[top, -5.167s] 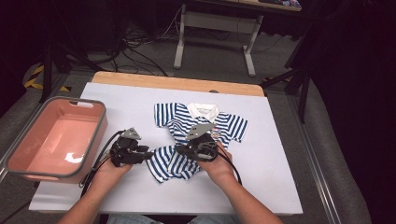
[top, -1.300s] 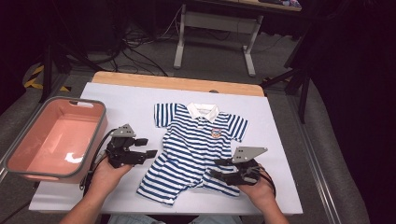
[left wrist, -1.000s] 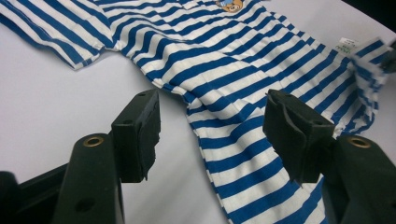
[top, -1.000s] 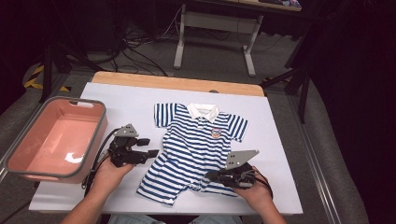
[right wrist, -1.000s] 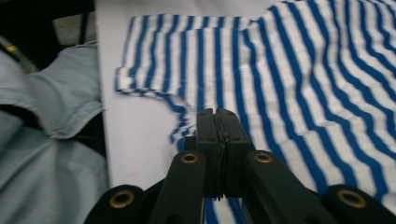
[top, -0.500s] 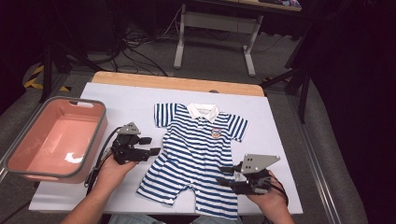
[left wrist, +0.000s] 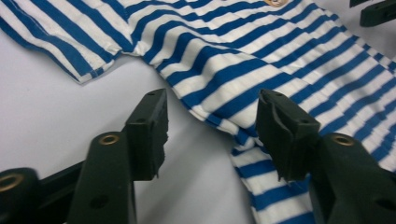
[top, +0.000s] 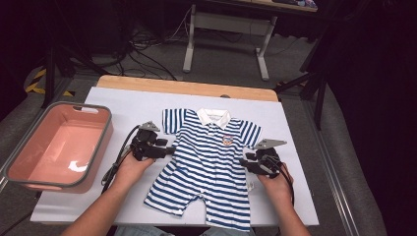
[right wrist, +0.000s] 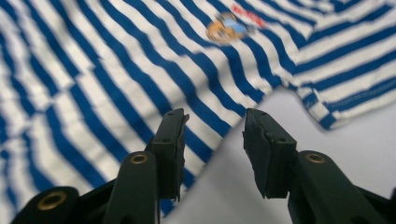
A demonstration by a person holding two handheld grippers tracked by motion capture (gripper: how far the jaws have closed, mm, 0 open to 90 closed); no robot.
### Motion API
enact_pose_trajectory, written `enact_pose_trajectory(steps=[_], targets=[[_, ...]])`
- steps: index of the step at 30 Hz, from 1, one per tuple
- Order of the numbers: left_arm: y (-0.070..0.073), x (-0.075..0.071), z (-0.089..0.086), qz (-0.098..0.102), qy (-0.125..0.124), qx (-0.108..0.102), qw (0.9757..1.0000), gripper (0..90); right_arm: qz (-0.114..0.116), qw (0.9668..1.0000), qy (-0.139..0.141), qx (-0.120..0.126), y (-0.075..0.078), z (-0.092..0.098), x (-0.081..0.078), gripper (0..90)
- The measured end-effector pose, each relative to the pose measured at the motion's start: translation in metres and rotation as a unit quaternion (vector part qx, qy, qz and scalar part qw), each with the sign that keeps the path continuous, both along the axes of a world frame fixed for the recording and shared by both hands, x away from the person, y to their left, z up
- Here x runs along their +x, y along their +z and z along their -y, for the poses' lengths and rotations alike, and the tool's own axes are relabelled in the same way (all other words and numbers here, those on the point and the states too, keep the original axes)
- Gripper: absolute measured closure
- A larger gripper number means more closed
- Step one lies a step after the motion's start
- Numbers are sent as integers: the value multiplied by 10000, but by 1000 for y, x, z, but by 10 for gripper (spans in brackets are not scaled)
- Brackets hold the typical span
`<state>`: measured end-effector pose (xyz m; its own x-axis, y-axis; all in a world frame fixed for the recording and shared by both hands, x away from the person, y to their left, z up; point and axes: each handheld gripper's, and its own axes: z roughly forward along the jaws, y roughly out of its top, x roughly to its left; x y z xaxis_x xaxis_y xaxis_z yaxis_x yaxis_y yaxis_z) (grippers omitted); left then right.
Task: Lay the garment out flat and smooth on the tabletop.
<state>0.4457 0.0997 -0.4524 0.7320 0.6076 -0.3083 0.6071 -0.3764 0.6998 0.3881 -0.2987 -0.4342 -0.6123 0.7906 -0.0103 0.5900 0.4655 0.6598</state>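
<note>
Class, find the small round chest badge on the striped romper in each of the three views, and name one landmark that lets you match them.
High view: the chest badge sits just right of centre, below the white collar.
Left gripper view: at the top edge, right of centre, partly cut off.
Right gripper view: upper middle, above the jaws.
Shared landmark: the blue-and-white striped romper on which it sits.

Lab: floor cables (top: pixel 147 59), bench frame (top: pixel 226 29)

One striped romper (top: pixel 210 162), one pink tub (top: pixel 56 146) and one white table (top: pixel 295 123) are counted; two grippers, left gripper (top: pixel 169 149) and right gripper (top: pixel 244 163), are seen.
</note>
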Motion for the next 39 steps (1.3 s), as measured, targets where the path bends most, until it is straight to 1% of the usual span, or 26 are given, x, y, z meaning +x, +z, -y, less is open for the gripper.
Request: enact_pose_trajectory(steps=[2, 3, 4, 5, 7, 8, 9, 11, 12, 13, 16, 18, 21, 22, 23, 24, 26, 28, 29, 30, 31, 32, 34, 35, 37, 39], targets=[[-5, 6, 2, -175, 13, 40, 9998, 501, -129, 9999, -85, -73, -8, 0, 6, 593], [-6, 7, 2, -214, 3, 38, 9998, 524, -207, 9997, -95, -40, -10, 0, 9, 599], [-8, 9, 4, -320, -28, 10, 9995, 556, -229, 9997, -105, -15, -12, -1, 10, 618], [-10, 10, 5, -407, -58, -27, 9992, 597, -170, 9998, -110, -9, -12, -1, 10, 642], [-11, 11, 8, -478, -128, -7, 9988, 689, -210, 9998, -15, 18, -12, -3, 10, 755], [-11, 11, 10, -461, -161, 68, 9988, 734, -231, 9997, 6, 5, -12, -5, 10, 804], [-11, 10, 12, -390, -163, 143, 9990, 785, -248, 9997, 63, 11, -12, -6, 10, 858], [-8, 9, 13, -303, -173, 206, 9992, 862, -278, 9996, 69, -61, -10, -8, 10, 882], [-7, 9, 13, -274, -158, 201, 9993, 894, -193, 9997, 41, -174, -9, -8, 10, 885], [-4, 9, 12, -189, -136, 193, 9995, 895, -141, 9997, 17, -175, -7, -8, 9, 887], [0, 10, 10, -49, -67, 167, 9998, 897, 78, 9999, -100, 17, 1, 0, 10, 888], [1, 13, 9, -65, -20, 149, 9999, 897, 130, 9998, -158, 60, 5, 5, 13, 888], [-1, 16, 8, -230, -11, 11, 9997, 891, 142, 9996, -223, 71, 7, 10, 19, 886], [-2, 16, 9, -277, 3, -49, 9996, 811, 122, 9996, -239, 86, 7, 11, 21, 886], [-5, 18, 10, -379, -30, -99, 9992, 685, 108, 9996, -253, 92, 6, 12, 22, 886], [-7, 19, 11, -463, -46, -110, 9989, 632, 116, 9995, -281, 60, 5, 13, 23, 886], [-11, 20, 14, -584, -62, -139, 9982, 600, 106, 9994, -323, 49, 3, 14, 26, 884], [-13, 21, 16, -654, -69, -235, 9976, 625, 51, 9994, -336, 98, 1, 15, 28, 884], [-13, 22, 17, -649, -93, -185, 9977, 676, 53, 9994, -334, 98, 0, 15, 28, 884], [-13, 22, 18, -667, -127, -122, 9976, 759, 55, 9994, -331, 91, 0, 15, 28, 883], [-14, 22, 19, -688, -132, -122, 9975, 837, 63, 9994, -324, 87, 0, 15, 28, 884], [-14, 22, 20, -651, -199, -120, 9976, 895, 68, 9994, -321, 98, 0, 15, 28, 883], [-12, 20, 21, -579, -228, -170, 9979, 898, 81, 9994, -319, 113, 1, 16, 28, 883], [-11, 19, 21, -481, -230, -159, 9985, 899, 83, 9994, -308, 128, 1, 16, 27, 883], [-7, 18, 20, -331, -127, -105, 9993, 899, 88, 9993, -325, 133, 1, 18, 27, 883], [-4, 19, 15, -205, 52, -154, 9997, 896, 79, 9993, -331, 174, 2, 19, 27, 882]])
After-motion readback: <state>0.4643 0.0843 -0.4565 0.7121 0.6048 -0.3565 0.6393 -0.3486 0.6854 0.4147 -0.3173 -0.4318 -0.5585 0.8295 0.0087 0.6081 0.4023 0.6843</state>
